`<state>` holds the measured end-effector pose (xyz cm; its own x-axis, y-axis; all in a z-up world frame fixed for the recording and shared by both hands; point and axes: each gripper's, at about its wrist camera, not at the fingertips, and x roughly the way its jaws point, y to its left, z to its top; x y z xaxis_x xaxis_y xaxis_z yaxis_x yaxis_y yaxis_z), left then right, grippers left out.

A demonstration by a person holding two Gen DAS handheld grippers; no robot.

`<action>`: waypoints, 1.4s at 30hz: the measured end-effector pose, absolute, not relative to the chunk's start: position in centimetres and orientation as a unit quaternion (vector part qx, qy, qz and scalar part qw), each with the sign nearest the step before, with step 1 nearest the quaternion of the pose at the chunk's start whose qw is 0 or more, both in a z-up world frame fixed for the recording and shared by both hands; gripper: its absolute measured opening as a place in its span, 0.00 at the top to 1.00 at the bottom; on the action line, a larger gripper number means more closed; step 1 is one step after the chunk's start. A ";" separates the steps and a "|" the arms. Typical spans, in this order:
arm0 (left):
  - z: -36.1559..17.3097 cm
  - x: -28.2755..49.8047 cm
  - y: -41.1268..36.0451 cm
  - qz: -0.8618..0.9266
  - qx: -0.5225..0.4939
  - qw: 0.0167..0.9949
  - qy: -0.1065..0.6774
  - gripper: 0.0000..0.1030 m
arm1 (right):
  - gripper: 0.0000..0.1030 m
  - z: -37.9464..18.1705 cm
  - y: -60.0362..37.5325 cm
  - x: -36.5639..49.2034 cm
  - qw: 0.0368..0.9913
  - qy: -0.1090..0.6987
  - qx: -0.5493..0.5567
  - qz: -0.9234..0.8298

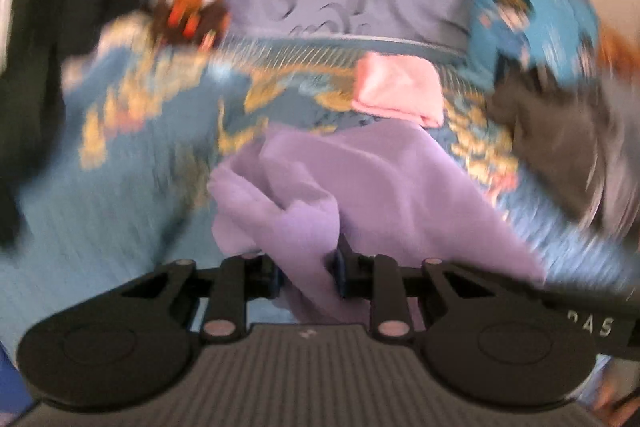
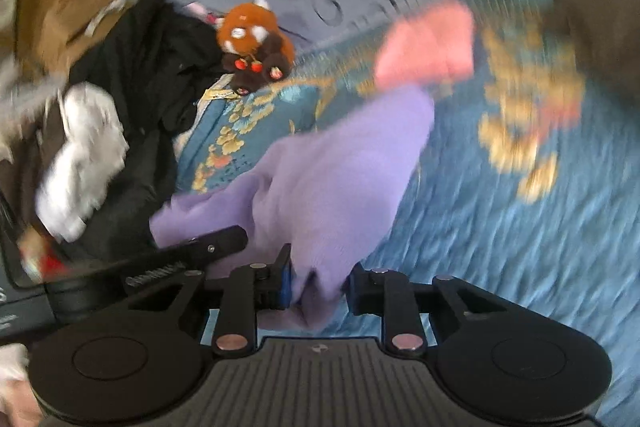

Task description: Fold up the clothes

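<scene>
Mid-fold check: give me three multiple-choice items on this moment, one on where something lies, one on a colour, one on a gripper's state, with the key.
1. Where does the folded pink cloth lie?
A. On the blue bedspread with gold flowers, beyond the purple garment
B. Inside a cardboard box
C. On top of the plush toy

2. What colour is the soft garment that both grippers hold?
A. White
B. Light purple
C. Orange

3. What state is the left gripper in?
A. Wide open, holding nothing
B. Out of view
C. Closed on purple fabric

Key: 1 A, the pink cloth rests on the patterned bedspread past the garment. 2 B, the fabric running into the right gripper is lilac. 3 C, purple cloth is pinched between the left gripper's fingers.
</scene>
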<state>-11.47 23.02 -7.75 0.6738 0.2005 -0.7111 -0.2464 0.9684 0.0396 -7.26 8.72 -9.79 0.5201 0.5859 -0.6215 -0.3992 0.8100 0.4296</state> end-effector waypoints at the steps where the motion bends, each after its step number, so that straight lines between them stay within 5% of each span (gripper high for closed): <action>1: -7.4 -11.3 22.0 0.123 -0.001 0.916 0.383 0.74 | 0.77 -9.2 9.0 -7.4 0.871 0.389 0.096 0.283; 18: 2.1 -5.8 17.4 0.075 0.141 0.940 0.302 0.74 | 0.78 0.9 8.2 -4.0 0.919 0.290 -0.014 0.268; 28: 7.4 11.2 19.4 0.063 0.138 0.967 0.205 0.72 | 0.78 9.2 9.6 10.2 0.957 0.181 -0.065 0.218; 33: 8.6 20.0 20.5 0.062 0.133 0.976 0.162 0.71 | 0.78 6.1 9.4 17.9 0.960 0.183 -0.049 0.207; 42: -9.7 21.7 21.2 0.046 0.097 0.947 0.303 0.68 | 0.79 -12.1 8.2 16.7 0.919 0.335 0.042 0.203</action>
